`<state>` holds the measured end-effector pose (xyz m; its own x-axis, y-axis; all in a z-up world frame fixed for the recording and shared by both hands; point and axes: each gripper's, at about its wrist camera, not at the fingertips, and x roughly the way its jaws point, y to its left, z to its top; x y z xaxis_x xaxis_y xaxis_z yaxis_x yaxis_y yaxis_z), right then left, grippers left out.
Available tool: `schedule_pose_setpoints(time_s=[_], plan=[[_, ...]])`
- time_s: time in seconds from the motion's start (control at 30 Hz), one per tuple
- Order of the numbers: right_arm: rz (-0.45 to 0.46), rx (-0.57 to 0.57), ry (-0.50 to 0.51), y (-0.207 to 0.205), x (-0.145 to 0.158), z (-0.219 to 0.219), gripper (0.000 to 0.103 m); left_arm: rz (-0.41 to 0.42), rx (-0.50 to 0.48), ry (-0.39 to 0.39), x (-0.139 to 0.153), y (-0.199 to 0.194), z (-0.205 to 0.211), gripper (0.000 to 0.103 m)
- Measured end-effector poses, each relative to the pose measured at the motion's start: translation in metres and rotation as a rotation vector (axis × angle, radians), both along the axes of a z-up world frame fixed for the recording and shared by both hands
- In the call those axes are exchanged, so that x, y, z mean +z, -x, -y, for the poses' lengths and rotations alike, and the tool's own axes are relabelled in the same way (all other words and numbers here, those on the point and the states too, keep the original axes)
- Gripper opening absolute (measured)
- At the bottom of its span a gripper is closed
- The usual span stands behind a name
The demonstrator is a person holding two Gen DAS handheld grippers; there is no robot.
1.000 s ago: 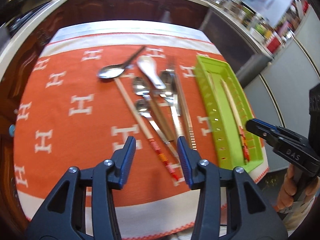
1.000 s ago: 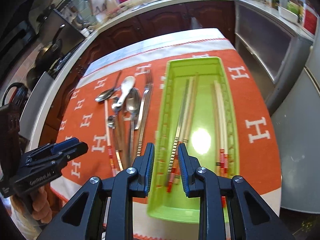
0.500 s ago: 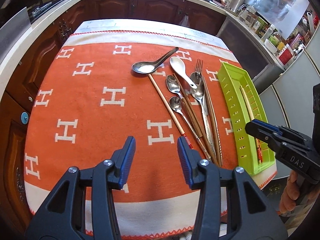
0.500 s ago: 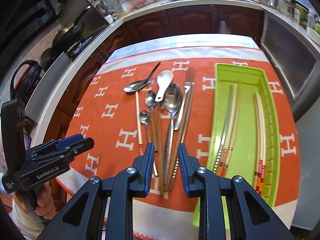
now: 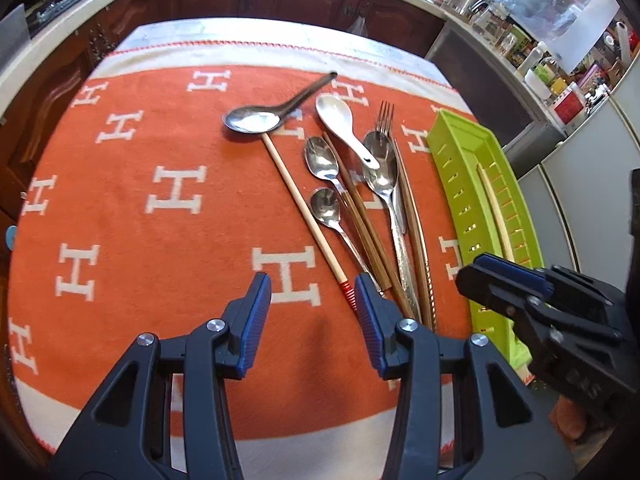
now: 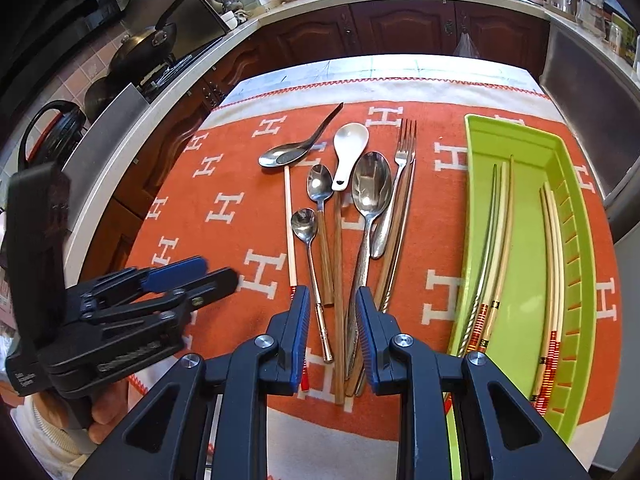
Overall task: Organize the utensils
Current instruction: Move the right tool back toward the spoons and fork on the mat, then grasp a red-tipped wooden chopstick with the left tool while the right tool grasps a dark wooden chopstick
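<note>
**Loose utensils bunched on the cloth, both tongs open and empty**

Going left to right across the orange cloth, the heap starts with a dark ladle-shaped spoon at about 11 o'clock from the right gripper. A pale chopstick with a red-banded end runs toward that gripper from just beneath the spoon's bowl. Next come two small steel spoons, a white ceramic spoon, a large steel spoon and a fork, with brown wooden chopsticks threaded among them. At 2 o'clock sits the green tray, which already holds two pairs of chopsticks.

All of it looks light and stiff. The polished steel is probably slippery, so the handles, near their middle, seem the better place to pinch than the bowls. The ceramic spoon looks chippable and should be set down gently. The chopsticks are thin and lie nearly flat, so they may roll or skid under a pad. The pieces overlap, so lifting one may drag a neighbour.

The right gripper hangs over the near handle ends, its jaws apart by a modest gap and holding nothing. The left gripper is spread wider, also empty, with its right pad just beside the red-banded chopstick end.

The right wrist view looks down into the tray and shows its contents and slotted wall. The left wrist view sees the tray edge-on, with only one chopstick visible, but shows the bare cloth at 9 o'clock better.
</note>
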<state>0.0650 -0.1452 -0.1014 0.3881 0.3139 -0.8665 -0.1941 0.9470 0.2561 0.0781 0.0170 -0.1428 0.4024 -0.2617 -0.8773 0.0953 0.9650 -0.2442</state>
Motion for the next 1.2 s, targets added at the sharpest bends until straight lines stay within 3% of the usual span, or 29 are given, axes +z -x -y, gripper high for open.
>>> schedule_pose_setpoints(time_s=[0.2,0.3,0.5,0.57,0.93,1.03,1.2], plan=[[0.005,-0.009,-0.013,-0.003,0.0,0.005,0.024,-0.019,-0.011,-0.066,-0.025,-0.017,0.027,0.04],[-0.002,-0.009,-0.014,-0.004,-0.003,0.007,0.024,-0.029,-0.005,-0.11,-0.037,-0.023,0.039,0.032],[-0.007,-0.009,-0.013,-0.005,-0.007,0.007,0.024,0.019,-0.011,-0.217,-0.043,-0.025,0.056,0.03],[-0.015,-0.006,-0.011,-0.006,-0.009,0.007,0.024,0.03,-0.009,-0.245,-0.043,-0.025,0.056,0.02],[-0.018,0.011,-0.025,-0.019,-0.015,-0.004,0.024,0.037,0.017,-0.252,-0.04,-0.013,0.024,0.018],[-0.028,0.02,-0.044,-0.027,-0.02,-0.008,0.024,0.035,0.012,-0.251,-0.04,-0.01,0.018,0.005],[-0.042,0.046,-0.022,-0.039,-0.035,-0.021,0.014,0.026,0.007,-0.219,-0.039,-0.007,0.007,0.003]])
